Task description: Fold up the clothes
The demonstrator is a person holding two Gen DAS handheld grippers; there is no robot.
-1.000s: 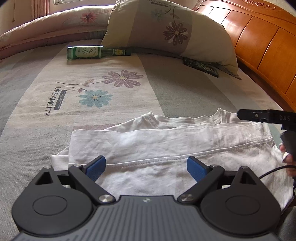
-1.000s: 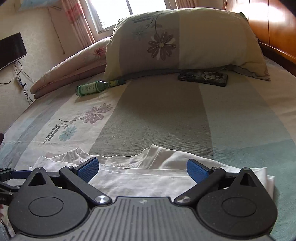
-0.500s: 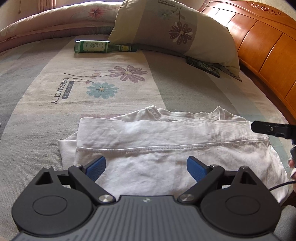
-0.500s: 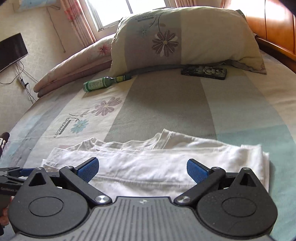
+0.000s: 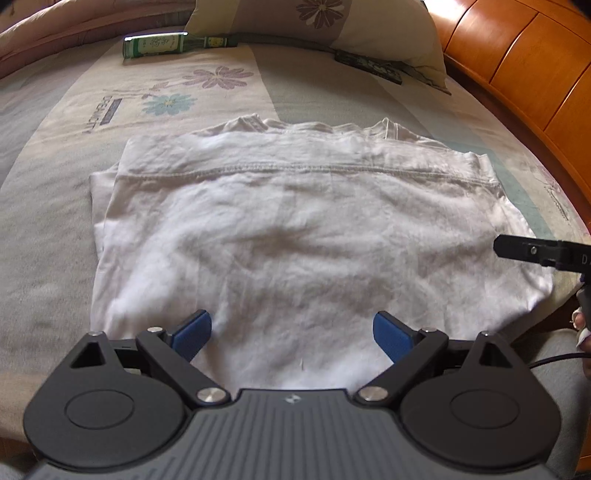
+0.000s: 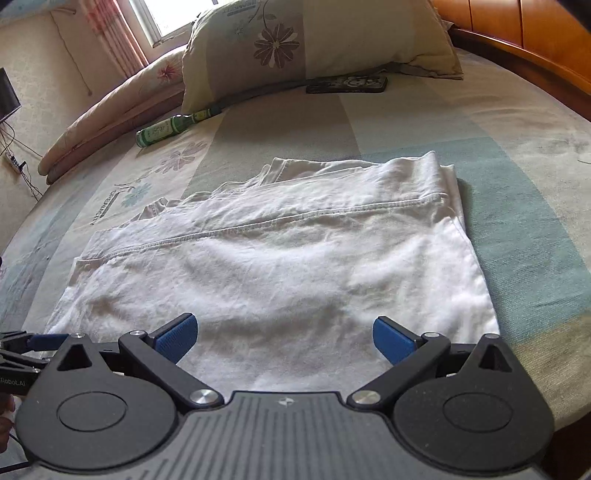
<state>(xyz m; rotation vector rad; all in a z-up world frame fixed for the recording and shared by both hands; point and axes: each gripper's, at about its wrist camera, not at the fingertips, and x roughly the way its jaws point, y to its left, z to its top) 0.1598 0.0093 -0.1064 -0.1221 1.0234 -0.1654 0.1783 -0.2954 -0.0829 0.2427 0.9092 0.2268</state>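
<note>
The shirt point(image 5: 295, 236) lies crosswise just ahead of both spread, empty grippers: left gripper point(image 5: 291, 334), right gripper point(image 6: 284, 336), equally near.

Daylight from a window point(image 6: 162, 16) with pink curtains point(image 6: 118, 37) falls across a bed point(image 6: 517, 155) with a floral sheet, a large pillow point(image 6: 314, 40) and an orange wooden headboard point(image 5: 517, 62).

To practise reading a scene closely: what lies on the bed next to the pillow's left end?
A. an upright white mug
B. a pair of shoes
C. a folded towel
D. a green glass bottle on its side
D: the green bottle lies on its side beside the pillow.
</note>
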